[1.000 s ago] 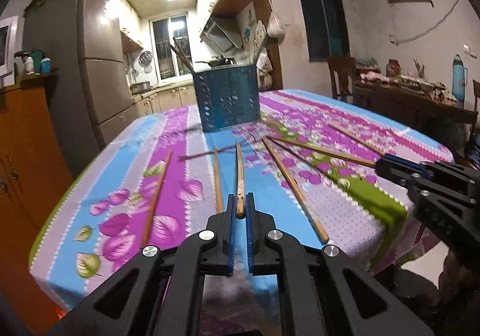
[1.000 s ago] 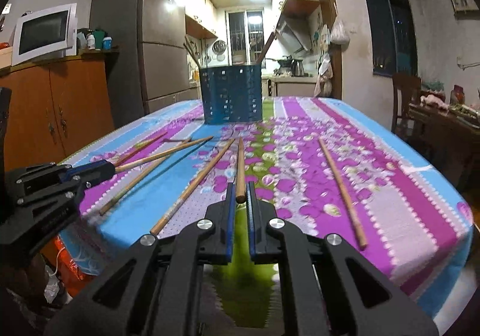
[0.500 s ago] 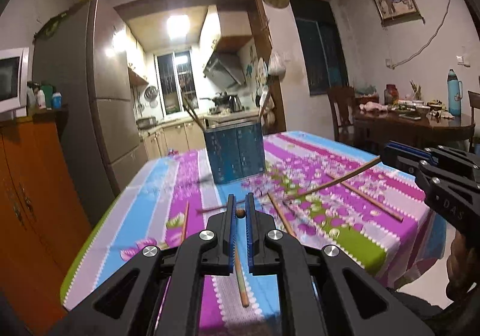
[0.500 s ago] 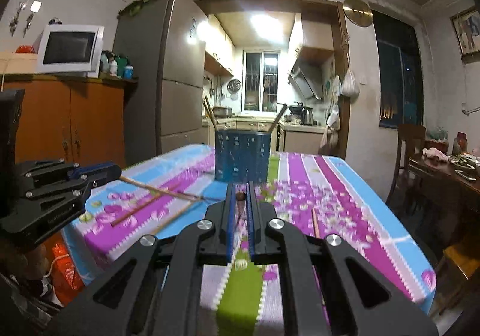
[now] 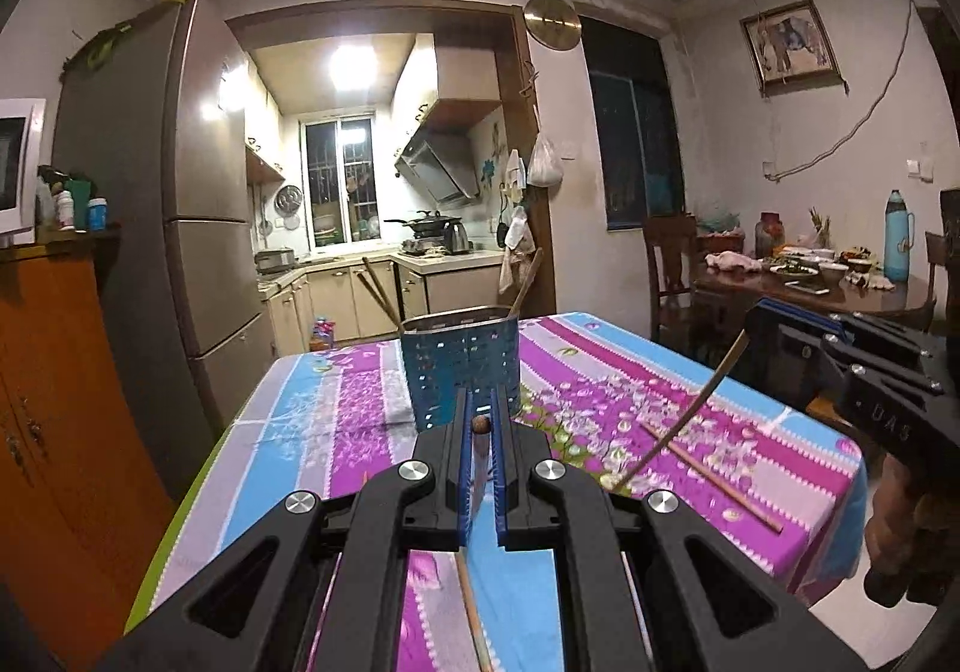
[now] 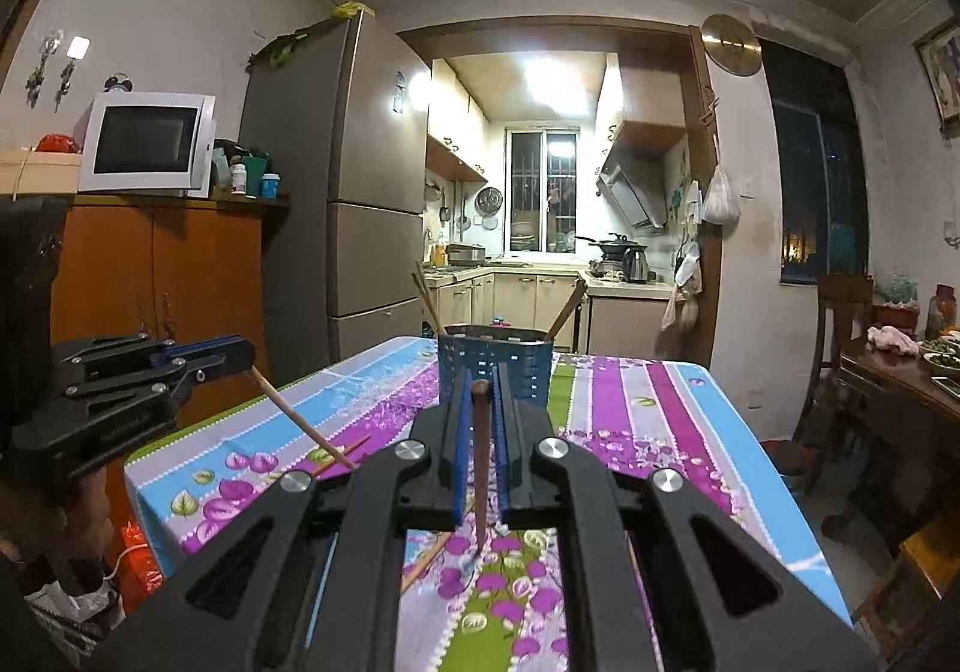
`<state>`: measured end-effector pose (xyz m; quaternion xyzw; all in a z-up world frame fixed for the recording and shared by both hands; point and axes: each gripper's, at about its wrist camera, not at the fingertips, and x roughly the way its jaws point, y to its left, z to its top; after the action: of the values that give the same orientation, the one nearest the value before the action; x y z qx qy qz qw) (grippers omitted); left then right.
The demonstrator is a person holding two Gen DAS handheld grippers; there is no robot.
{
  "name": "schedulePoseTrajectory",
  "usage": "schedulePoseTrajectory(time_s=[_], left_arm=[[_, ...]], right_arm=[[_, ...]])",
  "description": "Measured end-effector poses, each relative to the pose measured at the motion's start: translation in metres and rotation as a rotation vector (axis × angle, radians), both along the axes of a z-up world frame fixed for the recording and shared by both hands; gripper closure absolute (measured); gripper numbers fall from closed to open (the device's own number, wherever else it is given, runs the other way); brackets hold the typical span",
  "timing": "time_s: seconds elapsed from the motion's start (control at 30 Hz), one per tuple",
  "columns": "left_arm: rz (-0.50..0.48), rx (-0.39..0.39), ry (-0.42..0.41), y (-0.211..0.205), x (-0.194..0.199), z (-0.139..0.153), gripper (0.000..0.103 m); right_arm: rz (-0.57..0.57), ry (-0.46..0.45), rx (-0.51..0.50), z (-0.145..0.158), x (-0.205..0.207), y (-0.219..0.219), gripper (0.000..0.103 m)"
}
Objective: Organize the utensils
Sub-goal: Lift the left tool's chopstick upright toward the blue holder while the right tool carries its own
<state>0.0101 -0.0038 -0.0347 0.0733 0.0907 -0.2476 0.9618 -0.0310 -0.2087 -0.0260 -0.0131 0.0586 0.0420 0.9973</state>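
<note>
Black plastic, blue-padded: your left gripper (image 5: 480,420) is clenched on 1 brown wooden chopstick (image 5: 479,425), the jaws nearly together. The stick's blunt end shows just above the pads; its shaft hangs down between the jaws and past them, over the table. In the right wrist view this same gripper (image 6: 240,357) enters from the left with the stick slanting down and to the right from its tip.

Your right gripper (image 6: 480,393) is likewise clamped, on a 2nd, darker brown wooden chopstick (image 6: 480,432). That stick's top end stands level with the pad tips, and its thin end points down at the cloth. From the left wrist view this gripper (image 5: 757,330) enters from the right, a hand (image 5: 900,528) wrapped around its handle below, and the held stick curves down and to the left from its tip.

Both grippers point roughly level, slightly downward, above the table and facing the blue perforated plastic utensil holder (image 5: 461,366).

Holder: upright on the table covered with a floral cloth striped purple, blue and green (image 5: 576,372), on its far half, ahead of both grippers. 3 sticks already lean out of its top, 2 at the left, 1 at the right.

Loose on the cloth: 1 wooden chopstick (image 5: 714,480) at the right in the left wrist view. Others are partly hidden under the gripper bodies; I cannot tell how many.
</note>
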Motion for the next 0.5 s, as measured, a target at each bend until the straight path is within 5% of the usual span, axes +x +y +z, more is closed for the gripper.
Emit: schedulePoseTrajectory(time_s=[0.5], left_arm=[[-0.086,-0.098,0.155,0.005,0.044,0.056,0.096]], right_arm=[[0.056,0.033,0.052,0.037,0.023,-0.013,0.097]])
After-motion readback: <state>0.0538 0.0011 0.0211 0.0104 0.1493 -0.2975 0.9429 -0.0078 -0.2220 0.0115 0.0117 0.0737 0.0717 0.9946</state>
